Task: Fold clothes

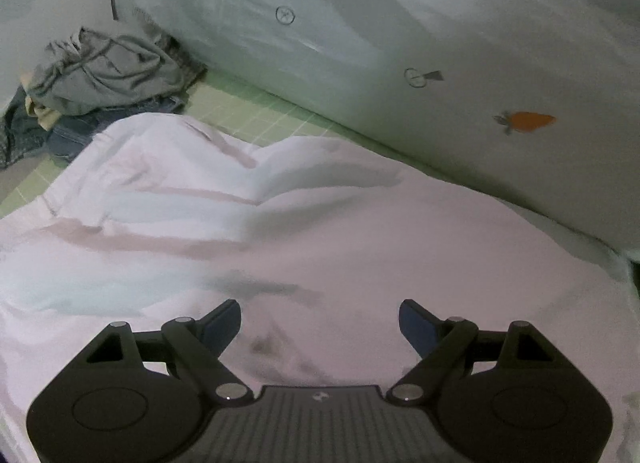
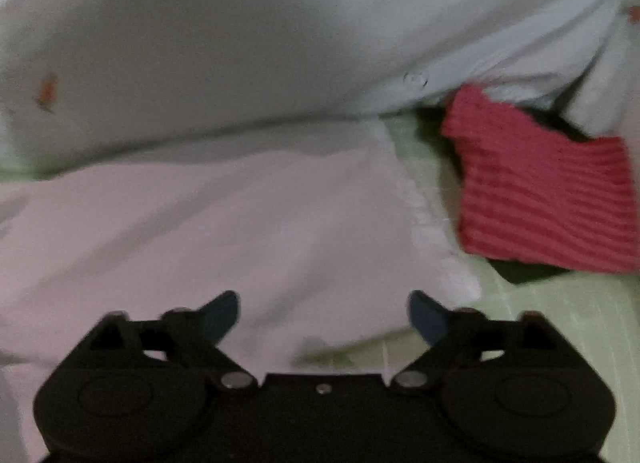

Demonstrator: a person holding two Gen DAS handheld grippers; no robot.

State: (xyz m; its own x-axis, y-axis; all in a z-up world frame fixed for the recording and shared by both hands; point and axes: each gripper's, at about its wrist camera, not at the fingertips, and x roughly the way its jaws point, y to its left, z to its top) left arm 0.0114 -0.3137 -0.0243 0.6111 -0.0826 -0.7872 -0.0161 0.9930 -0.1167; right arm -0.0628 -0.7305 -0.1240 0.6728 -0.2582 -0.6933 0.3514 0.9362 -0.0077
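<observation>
The pale pink, soft woven garment lies spread over the green grid-lined mat, filling the centre and lower half of the left wrist view; its surface is smooth toward 3 o'clock and rumpled into long shallow folds toward 9 o'clock, and its long axis appears to run roughly from 9 o'clock to 3 o'clock. The left tool hovers over the garment's near portion with its blue-padded fingers set wide apart and nothing between them. At 10 o'clock in that view sits a crumpled heap of grey and denim-blue clothes, just beside the garment's far corner. Behind, from 12 to 3 o'clock, rises a white padded fabric surface printed with small outline figures and an orange carrot. In the right wrist view, which is blurred, the right tool is likewise spread wide and empty, positioned over the garment's straight stitched hem edge, which runs from 12 toward 5 o'clock. A red ribbed knit piece lies at 2 o'clock on the mat, near that hem but apart from it.
</observation>
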